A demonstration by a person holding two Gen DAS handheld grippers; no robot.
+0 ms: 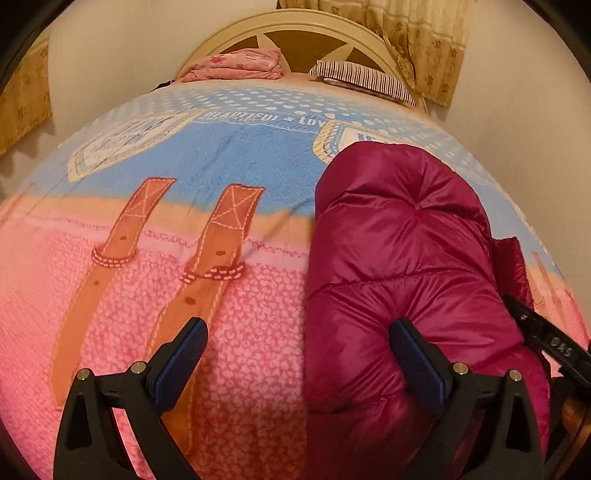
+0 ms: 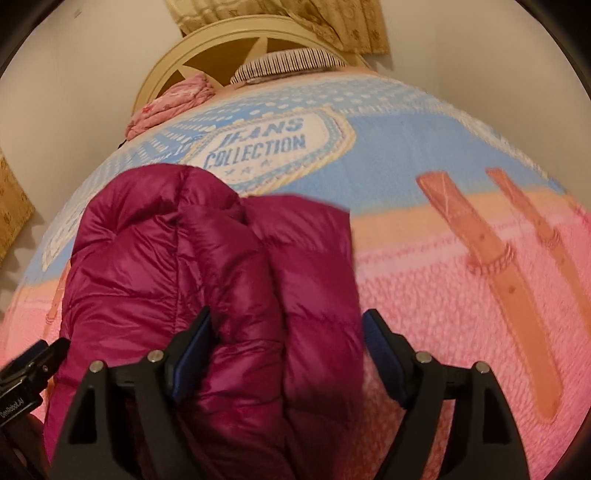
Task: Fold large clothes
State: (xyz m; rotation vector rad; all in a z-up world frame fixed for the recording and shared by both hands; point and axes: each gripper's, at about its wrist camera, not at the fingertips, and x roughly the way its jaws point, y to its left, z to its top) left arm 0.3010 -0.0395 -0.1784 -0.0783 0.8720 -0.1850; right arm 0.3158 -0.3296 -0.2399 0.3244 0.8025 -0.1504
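A magenta puffer jacket (image 1: 406,258) lies folded in a thick bundle on the bed; it also shows in the right wrist view (image 2: 192,258). My left gripper (image 1: 299,339) is open, its right finger (image 1: 413,354) pressed against the jacket's left edge, its left finger over the blanket. My right gripper (image 2: 288,332) is open, with its jaws on either side of the jacket's near right part. The other gripper's black body shows at the frame edge in the left wrist view (image 1: 546,339) and in the right wrist view (image 2: 26,373).
The bed is covered by a pink and blue blanket (image 1: 184,295) with printed belt straps and a "JEANS COLLECTION" patch (image 2: 266,147). A pink folded cloth (image 1: 236,64) and a striped pillow (image 1: 365,79) lie by the cream headboard (image 1: 295,26). Curtains (image 1: 417,40) hang behind.
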